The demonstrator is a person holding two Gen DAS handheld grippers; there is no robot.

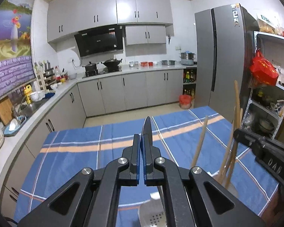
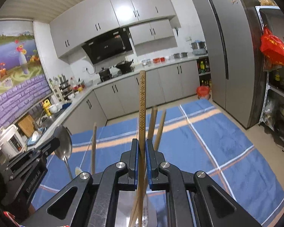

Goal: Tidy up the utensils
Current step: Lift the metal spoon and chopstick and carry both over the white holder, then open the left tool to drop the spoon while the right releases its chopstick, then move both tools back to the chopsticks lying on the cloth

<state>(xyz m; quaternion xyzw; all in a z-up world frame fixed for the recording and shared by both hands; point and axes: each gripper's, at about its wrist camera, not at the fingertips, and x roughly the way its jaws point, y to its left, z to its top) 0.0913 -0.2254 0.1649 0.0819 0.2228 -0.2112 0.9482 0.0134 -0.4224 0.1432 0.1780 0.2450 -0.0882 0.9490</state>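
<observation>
Pinching a dark-tipped utensil (image 1: 147,126) between left gripper (image 1: 141,141) fingers at frame centre, apparently carrying it for sorting. Clamping a patterned wooden chopstick (image 2: 142,102) upright in right gripper (image 2: 141,147) fingers. Hovering both over the blue-clothed counter (image 1: 75,151); cabinets (image 1: 134,90) lying beyond.

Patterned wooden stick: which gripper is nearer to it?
Right. The right gripper is shut on the patterned wooden stick; the left gripper is apart, off to its left, holding a metal spoon.
</observation>
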